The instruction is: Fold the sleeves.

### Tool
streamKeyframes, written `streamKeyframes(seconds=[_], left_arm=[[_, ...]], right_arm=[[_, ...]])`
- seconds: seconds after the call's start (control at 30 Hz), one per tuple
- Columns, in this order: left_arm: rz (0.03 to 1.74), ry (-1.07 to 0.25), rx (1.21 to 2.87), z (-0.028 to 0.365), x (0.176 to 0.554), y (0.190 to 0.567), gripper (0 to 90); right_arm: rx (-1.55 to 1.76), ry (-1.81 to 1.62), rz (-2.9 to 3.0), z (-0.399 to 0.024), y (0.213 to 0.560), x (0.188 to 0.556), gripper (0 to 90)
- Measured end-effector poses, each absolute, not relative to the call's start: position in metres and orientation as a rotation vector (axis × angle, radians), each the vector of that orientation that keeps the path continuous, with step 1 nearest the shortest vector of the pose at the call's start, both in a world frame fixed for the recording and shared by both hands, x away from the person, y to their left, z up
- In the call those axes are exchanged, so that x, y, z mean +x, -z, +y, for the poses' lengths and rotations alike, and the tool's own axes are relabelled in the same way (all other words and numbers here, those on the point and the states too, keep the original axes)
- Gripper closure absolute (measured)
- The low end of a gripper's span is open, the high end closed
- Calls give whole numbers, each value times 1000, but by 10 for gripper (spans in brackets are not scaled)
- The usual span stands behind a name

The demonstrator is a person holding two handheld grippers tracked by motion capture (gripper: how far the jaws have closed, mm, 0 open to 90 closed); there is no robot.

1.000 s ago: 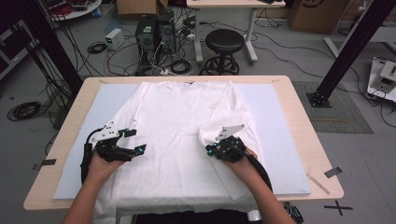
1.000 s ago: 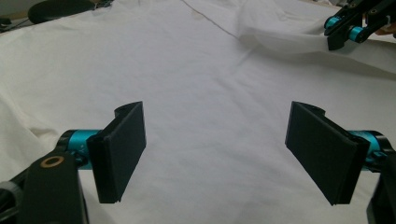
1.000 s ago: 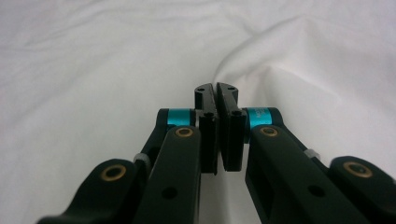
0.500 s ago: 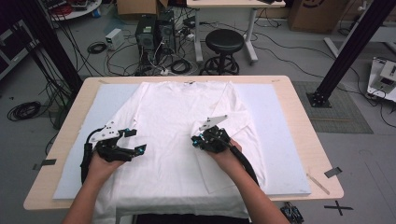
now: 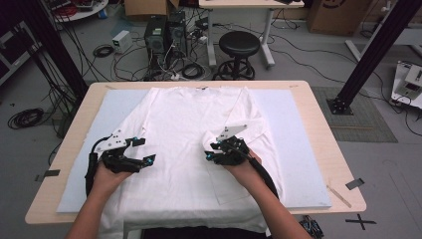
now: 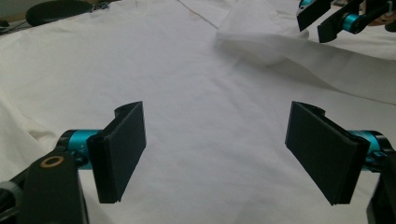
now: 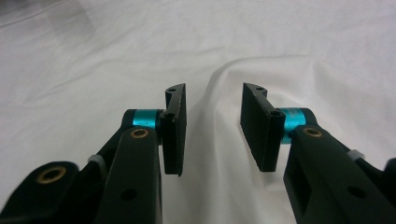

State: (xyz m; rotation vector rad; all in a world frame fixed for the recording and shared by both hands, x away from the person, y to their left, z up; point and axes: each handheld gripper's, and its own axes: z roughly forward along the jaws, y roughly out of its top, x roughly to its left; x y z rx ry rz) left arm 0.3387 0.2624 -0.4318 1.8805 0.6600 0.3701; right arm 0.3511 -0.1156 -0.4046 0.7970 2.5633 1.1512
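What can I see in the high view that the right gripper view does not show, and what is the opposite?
High view: the whole white T-shirt spread on a pale blue mat, the wooden table, the left claw with its jaws apart, a black stool behind.

Right gripper view: the right claw close up; its jaws have just been opening, and a raised fold of cloth stands between them without being pinched.

Both: the white shirt and the right claw.

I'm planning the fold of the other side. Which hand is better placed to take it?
Left, likely. The left gripper hovers open above the unfolded side of the white T-shirt. The right gripper, jaws just opened, rests over the folded flap.
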Motion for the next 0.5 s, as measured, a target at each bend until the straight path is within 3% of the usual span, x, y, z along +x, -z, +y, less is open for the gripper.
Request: streamKeyframes(seconds=[0.5], left_arm=[[650, -375, 1919, 258, 337, 434, 204]], right_arm=[[727, -1167, 2552, -142, 413, 322, 544]])
